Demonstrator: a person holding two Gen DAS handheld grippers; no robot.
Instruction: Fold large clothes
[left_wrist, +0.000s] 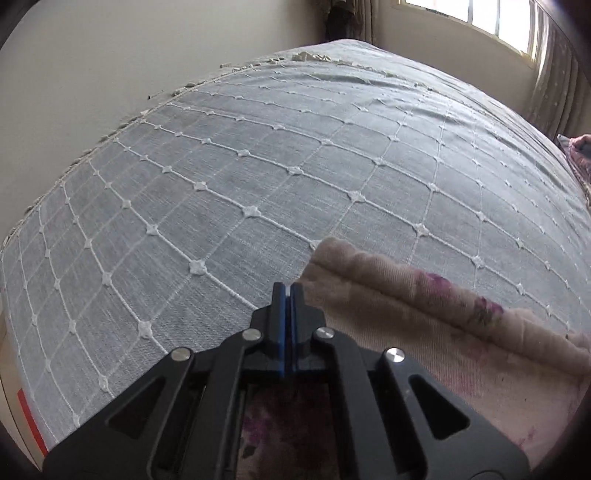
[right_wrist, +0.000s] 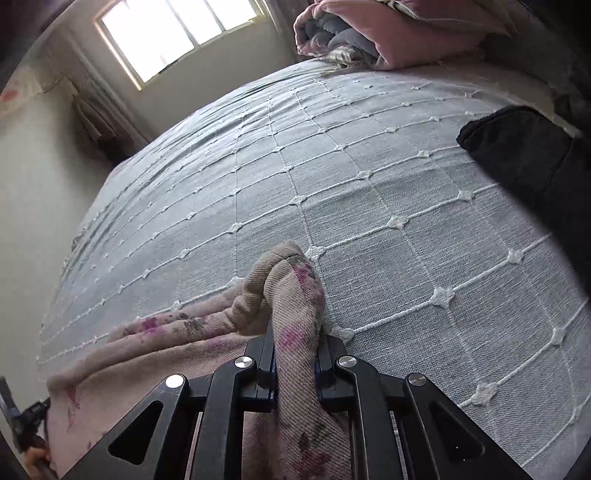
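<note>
I am holding my right gripper (right_wrist: 295, 350) clamped on a bunched fold of the beige, purple-flowered cloth (right_wrist: 155, 354), which is lying on the grey quilted bedspread (right_wrist: 388, 177). My left gripper (left_wrist: 287, 295) is fully closed; I cannot tell whether it is pinching the cloth.

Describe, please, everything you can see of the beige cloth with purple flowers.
The beige floral cloth looks like soft woven twill, pale beige with faded purple and grey-green flowers. It lies partly on the grey quilted bedspread, its far edge rolled into a thick hem. The right gripper is shut on a bunched corner, which sticks out beyond the fingers. The left gripper is shut at the other corner; cloth shows beneath it, but whether any is pinched cannot be told.
</note>
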